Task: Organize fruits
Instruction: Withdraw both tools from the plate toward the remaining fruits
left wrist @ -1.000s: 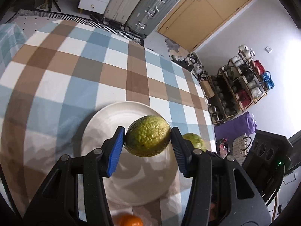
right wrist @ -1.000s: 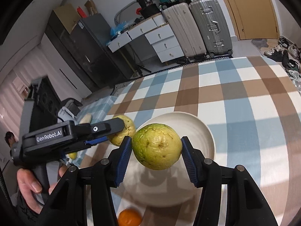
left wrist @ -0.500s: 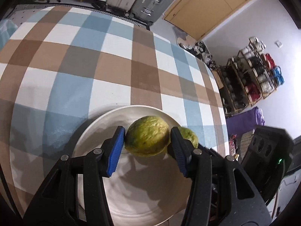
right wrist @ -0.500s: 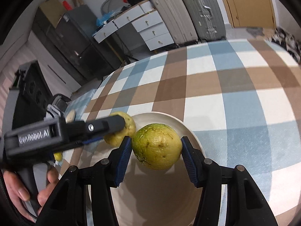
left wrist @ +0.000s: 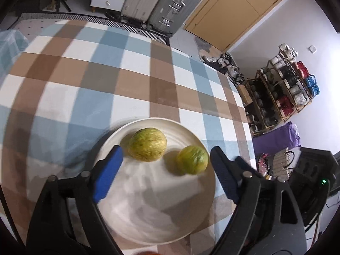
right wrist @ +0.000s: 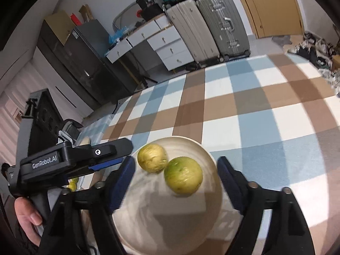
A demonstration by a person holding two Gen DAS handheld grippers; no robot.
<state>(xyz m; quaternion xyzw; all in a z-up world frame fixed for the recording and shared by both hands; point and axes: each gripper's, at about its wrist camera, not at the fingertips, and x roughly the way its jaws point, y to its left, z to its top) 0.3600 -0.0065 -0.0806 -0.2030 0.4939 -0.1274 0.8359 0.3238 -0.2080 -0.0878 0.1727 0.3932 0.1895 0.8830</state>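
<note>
- On the white plate [left wrist: 131,223], two green-yellow fruits are sitting close together, one fruit [left wrist: 147,144] to the left and the other fruit [left wrist: 192,159] nearer the right rim, probably grouped there so they are collected in one dish.
- Both tools are hanging just above the plate: the left gripper [left wrist: 165,170] is spread wide and holding nothing, and the right gripper [right wrist: 176,178] is likewise gaping and empty, which suggests each fruit is being left to rest.
- An orange sliver is peeking in below the plate, too cut off to identify.
- Underneath, a checked tablecloth [left wrist: 95,80] in blue, brown and white is covering the table.
- Behind, suitcases [right wrist: 212,25], white drawers [right wrist: 165,44] and a wooden door [left wrist: 233,8] are lining the room.
</note>
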